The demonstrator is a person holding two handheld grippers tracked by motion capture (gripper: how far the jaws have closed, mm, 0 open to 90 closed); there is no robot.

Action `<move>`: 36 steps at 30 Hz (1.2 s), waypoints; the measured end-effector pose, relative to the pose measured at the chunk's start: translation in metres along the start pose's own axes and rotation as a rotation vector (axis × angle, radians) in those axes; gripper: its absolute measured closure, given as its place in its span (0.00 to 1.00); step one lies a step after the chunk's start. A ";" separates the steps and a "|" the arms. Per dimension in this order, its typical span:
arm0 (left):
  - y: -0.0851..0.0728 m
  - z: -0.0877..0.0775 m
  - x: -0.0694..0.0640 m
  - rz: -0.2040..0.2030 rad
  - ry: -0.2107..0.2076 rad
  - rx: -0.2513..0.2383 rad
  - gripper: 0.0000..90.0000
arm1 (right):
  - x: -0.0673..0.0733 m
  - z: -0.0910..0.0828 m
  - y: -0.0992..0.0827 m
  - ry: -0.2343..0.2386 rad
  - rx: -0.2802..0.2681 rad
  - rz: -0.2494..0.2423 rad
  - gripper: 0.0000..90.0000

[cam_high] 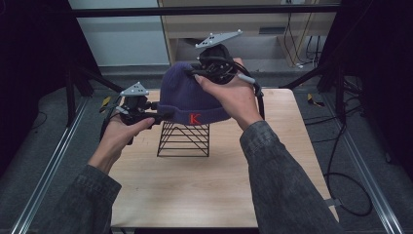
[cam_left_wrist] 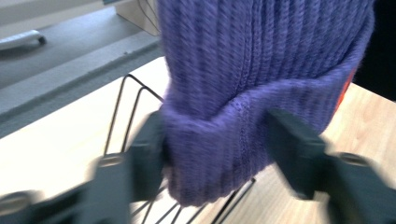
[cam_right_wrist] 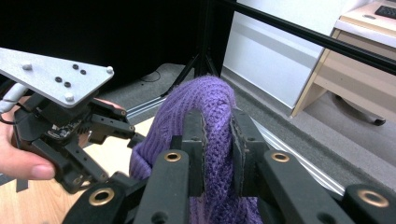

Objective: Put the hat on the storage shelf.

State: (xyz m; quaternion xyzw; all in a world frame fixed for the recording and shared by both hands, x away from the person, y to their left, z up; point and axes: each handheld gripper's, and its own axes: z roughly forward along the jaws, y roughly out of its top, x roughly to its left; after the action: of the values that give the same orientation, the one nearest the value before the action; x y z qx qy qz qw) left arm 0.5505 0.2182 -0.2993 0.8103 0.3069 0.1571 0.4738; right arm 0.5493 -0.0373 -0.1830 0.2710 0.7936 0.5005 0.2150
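**Q:** Above the desk [cam_high: 195, 195], at the black wire stand [cam_high: 184, 140]: which step in hand?

**A:** Two-point handling of the purple beanie [cam_high: 187, 95]. Held directly over the stand, with the cuff level with the top wires and the red K [cam_high: 194, 118] turned toward the near edge. Probably seating onto the stand or lifting off it; cannot tell which.

**Q:** Grip on the right side?

**A:** Right hand-held gripper [cam_right_wrist: 217, 135] clenched on a raised ridge of knit at the crown, squeezing it thin from both sides.

**Q:** And on the left?

**A:** Left hand-held gripper [cam_left_wrist: 215, 140] grasping the folded cuff at the beanie's left side, one jaw against each side of the bunched fold. Somewhat blurred, yet seen touching the wool on both sides.

**Q:** Demands of the next move?

**A:** Judged from the pose: keeping both pinches firm and moving the two hands together, so as to avoid stretching the knit. For seating, lowering straight down with the cuff spread clear of the top wires. For removal, rising straight up until free of the stand. Snagging of the cuff on a wire to be watched for in either case.
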 end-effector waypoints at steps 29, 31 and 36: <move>0.010 -0.034 0.015 -0.021 0.150 -0.042 0.81 | -0.010 0.027 0.010 -0.075 0.024 -0.004 0.86; 0.012 -0.034 0.015 -0.026 0.146 -0.045 0.81 | -0.011 0.028 0.010 -0.082 0.029 -0.002 0.86; 0.016 -0.031 0.014 -0.013 0.153 -0.040 0.81 | -0.016 0.029 0.009 -0.093 0.033 0.009 0.86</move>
State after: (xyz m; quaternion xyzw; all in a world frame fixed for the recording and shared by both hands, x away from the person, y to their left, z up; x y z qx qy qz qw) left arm 0.5493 0.2421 -0.2708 0.7843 0.3443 0.2217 0.4659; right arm 0.5813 -0.0251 -0.1853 0.3009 0.7897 0.4751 0.2452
